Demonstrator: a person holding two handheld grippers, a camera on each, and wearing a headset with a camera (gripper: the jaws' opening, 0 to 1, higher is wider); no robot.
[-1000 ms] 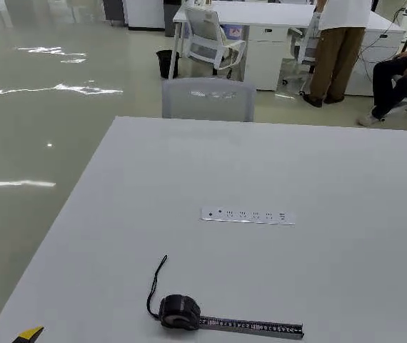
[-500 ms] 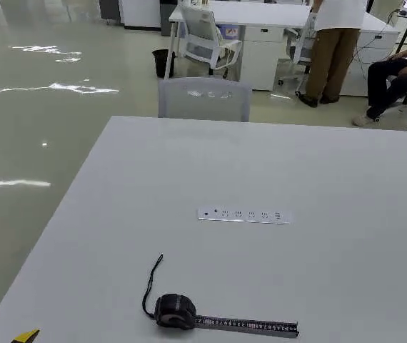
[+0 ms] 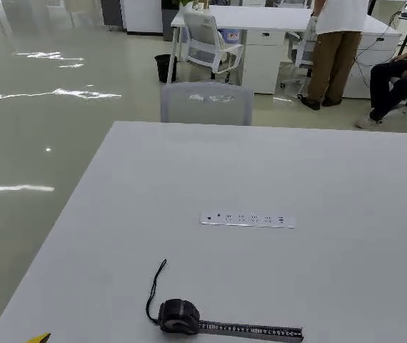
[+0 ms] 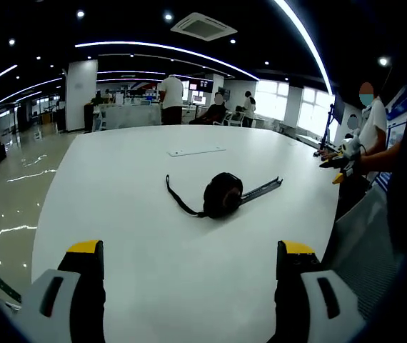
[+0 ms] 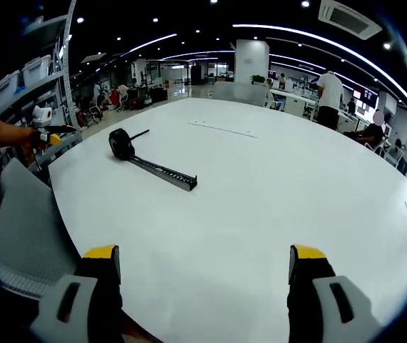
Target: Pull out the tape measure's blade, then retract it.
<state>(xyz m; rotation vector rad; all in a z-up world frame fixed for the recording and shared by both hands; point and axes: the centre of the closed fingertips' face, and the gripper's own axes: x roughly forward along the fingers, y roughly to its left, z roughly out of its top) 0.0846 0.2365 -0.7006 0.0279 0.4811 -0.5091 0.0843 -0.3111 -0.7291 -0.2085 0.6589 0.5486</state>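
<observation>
White table (image 3: 275,164), tape measure (image 3: 178,316) untouched, left gripper (image 4: 191,247) and right gripper (image 5: 205,251) gaping

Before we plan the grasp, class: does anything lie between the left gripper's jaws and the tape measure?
Nothing visible does. Bare table runs from the open left gripper to the tape measure; its strap trails sideways, and the socket strip lies beyond it.

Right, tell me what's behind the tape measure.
Farther up the white table, apart from the tape measure, lies a flat white socket strip. Past the far edge stands a grey chair; the table hides its seat.
</observation>
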